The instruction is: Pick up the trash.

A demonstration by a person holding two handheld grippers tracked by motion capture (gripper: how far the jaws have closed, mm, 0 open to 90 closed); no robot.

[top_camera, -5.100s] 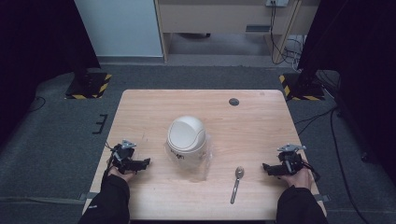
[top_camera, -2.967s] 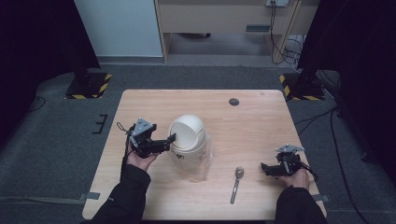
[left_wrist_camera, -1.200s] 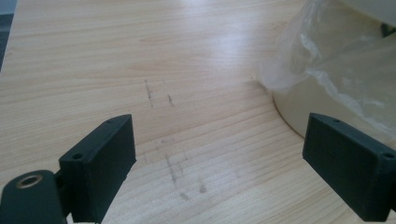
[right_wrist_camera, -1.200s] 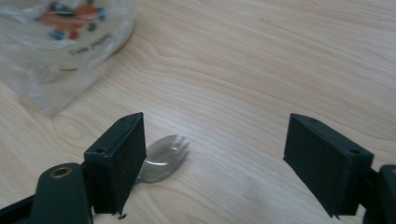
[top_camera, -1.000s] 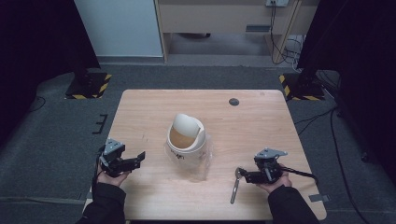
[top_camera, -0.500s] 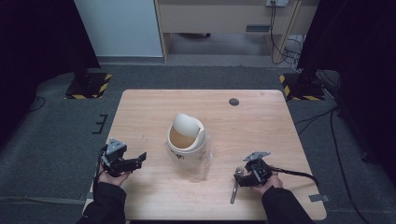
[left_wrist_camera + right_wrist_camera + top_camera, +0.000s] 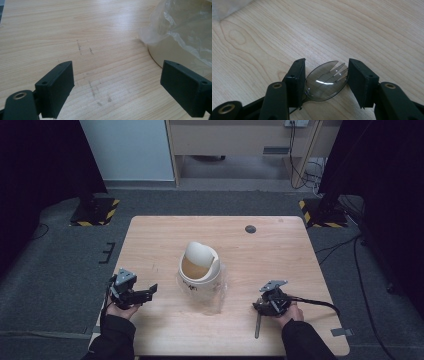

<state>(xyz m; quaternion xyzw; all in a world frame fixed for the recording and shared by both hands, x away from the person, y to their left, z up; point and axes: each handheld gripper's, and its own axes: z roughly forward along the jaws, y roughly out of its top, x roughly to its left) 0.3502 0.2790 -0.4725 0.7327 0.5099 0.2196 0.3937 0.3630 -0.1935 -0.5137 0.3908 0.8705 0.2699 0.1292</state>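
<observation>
At the table's (image 7: pixel 165 235) five o'clock, the right gripper (image 7: pixel 326 75) pinched the bowl of a dark spork (image 7: pixel 324 81) lying on the wood. At eight o'clock the left gripper (image 7: pixel 117 85) rested with jaws spread wide, holding nothing. Farther in, near centre, stood a white swing-lid bin (image 7: pixel 199 268) in clear plastic (image 7: pixel 185 27).

Bin (image 7: pixel 199 270) mid-table (image 7: pixel 280 245); spork (image 7: pixel 257 322) front-right of bin.
</observation>
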